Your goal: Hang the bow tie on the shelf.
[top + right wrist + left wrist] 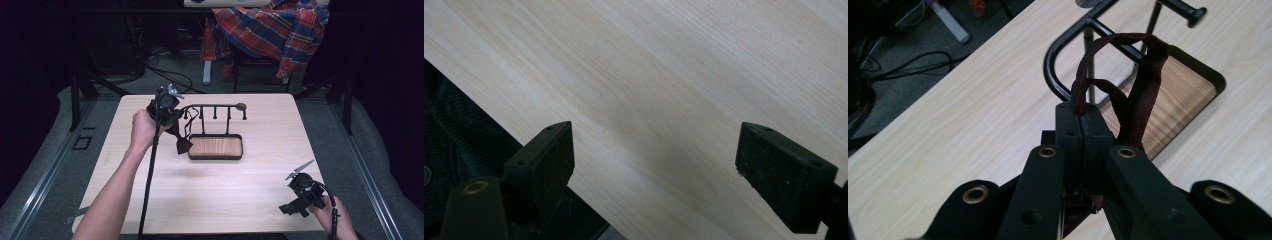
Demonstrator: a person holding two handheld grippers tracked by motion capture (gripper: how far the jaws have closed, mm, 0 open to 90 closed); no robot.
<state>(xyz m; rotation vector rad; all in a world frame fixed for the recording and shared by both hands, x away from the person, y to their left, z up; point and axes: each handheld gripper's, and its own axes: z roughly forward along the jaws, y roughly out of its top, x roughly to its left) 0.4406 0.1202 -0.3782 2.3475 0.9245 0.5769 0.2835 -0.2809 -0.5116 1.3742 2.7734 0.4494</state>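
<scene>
The dark red bow tie (pixel 181 141) hangs just below and ahead of the left tool (pixel 162 107), its thin strap (pixel 1143 95) pinched between the tool's jaws, which are pressed together on it. In the left gripper view the strap rises from the jaw tips in a loop and drapes over the curved end of the black rack (pixel 1063 55), directly ahead of the tool. The bow itself dangles at the near-left corner of the rack's wooden tray (pixel 216 146), seemingly just clear of the table (pixel 230 200).

The step in hand looks like hanging the tie on the rack. To do it well, I would keep the clamp firm until the loop sits fully over the bar, carry the strap past the bend so it cannot slide back off, and lower the tool slowly so the bow's weight settles the loop before letting go. A twisted strap could snag on the rack's pegs (pixel 215 112), beyond the tool.

The right tool (pixel 300 192) rests low at the table's near right corner, well apart from the rack, its jaws standing wide apart over bare wood with nothing between them.
</scene>
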